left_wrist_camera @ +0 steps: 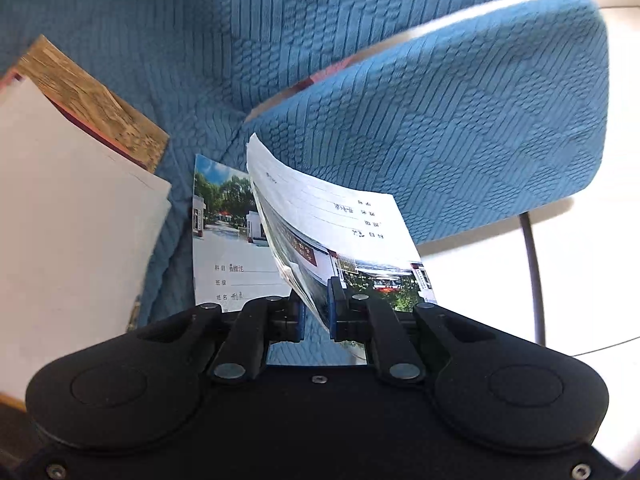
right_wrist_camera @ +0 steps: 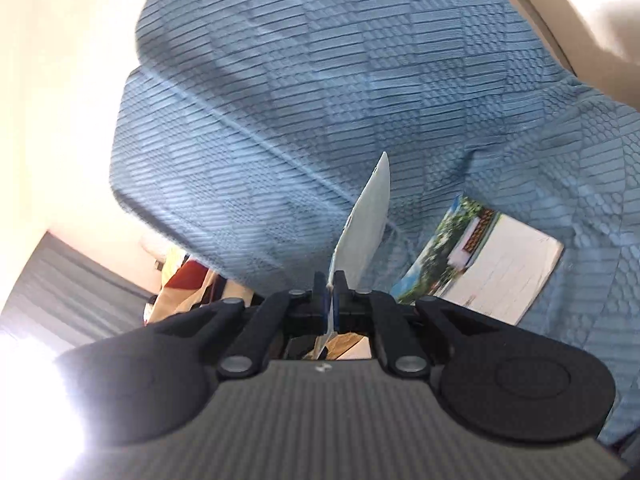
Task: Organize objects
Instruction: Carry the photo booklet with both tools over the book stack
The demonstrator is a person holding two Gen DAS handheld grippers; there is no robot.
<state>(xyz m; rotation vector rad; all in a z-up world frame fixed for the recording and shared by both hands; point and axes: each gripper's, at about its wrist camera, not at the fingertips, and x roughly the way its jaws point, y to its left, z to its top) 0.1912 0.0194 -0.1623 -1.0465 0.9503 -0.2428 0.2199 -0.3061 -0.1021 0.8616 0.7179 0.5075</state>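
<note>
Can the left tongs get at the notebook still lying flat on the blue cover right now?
Probably not yet: the left tongs are shut on a held notebook, which overhangs the flat notebook. Set the held one down first.

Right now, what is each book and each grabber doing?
Left gripper: shut on a notebook.
Held notebook: lifted, tilted.
Flat notebook: lying on the blue cover.
Right gripper: shut on a thin booklet.
Book stack: untouched.

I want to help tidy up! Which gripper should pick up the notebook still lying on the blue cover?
Neither is free: the left gripper and right gripper each pinch a notebook. Left looks closer: the lying notebook sits just beyond its fingers.
</note>
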